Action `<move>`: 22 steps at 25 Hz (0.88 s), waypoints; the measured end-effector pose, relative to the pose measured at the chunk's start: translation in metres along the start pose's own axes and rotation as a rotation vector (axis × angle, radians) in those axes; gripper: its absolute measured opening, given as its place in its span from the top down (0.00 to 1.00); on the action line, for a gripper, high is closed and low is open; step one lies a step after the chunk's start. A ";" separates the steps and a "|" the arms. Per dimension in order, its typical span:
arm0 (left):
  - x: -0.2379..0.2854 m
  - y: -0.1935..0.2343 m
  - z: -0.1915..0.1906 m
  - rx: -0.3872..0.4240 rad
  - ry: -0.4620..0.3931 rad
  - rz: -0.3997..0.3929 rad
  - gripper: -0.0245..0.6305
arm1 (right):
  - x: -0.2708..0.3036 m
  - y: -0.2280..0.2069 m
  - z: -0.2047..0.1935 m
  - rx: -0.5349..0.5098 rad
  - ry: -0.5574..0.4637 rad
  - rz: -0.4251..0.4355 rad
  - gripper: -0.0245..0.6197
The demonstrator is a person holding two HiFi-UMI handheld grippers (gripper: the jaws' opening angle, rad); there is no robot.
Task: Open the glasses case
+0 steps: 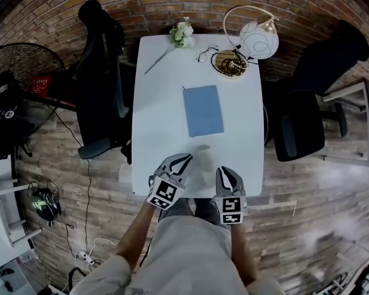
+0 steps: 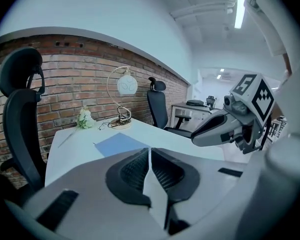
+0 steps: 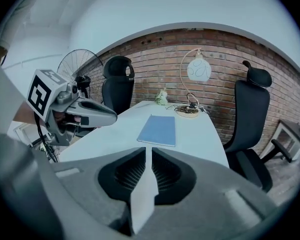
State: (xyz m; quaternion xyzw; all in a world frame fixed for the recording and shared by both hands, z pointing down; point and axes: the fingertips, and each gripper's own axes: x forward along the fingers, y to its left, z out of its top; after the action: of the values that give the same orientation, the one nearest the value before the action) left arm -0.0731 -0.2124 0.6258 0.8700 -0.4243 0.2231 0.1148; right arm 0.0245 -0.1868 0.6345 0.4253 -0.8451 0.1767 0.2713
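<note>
The head view is looking steeply down from well above onto the white rectangular table (image 1: 154, 91). The views of the left gripper (image 1: 186, 158) and the right gripper (image 1: 224, 171) are riding low at its near edge, looking across it toward the red brick wall (image 2: 65, 84), probably converging slightly. All three are sharing the flat blue rectangular pad (image 1: 203, 110).
</note>
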 end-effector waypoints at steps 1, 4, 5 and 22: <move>0.002 -0.001 -0.003 0.003 0.008 -0.011 0.96 | 0.002 0.001 -0.002 -0.002 0.006 -0.004 0.93; 0.007 -0.004 -0.015 0.009 0.035 -0.039 0.96 | 0.007 0.004 -0.011 -0.003 0.026 -0.017 0.92; 0.008 -0.005 -0.019 0.011 0.041 -0.045 0.96 | 0.008 0.005 -0.014 -0.002 0.033 -0.020 0.92; 0.035 -0.017 -0.064 0.038 0.143 -0.124 0.96 | 0.031 0.011 -0.056 -0.004 0.141 -0.034 0.86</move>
State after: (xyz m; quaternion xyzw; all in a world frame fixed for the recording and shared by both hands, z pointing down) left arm -0.0590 -0.2010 0.6986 0.8785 -0.3563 0.2850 0.1418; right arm 0.0173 -0.1701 0.6967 0.4257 -0.8169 0.1999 0.3338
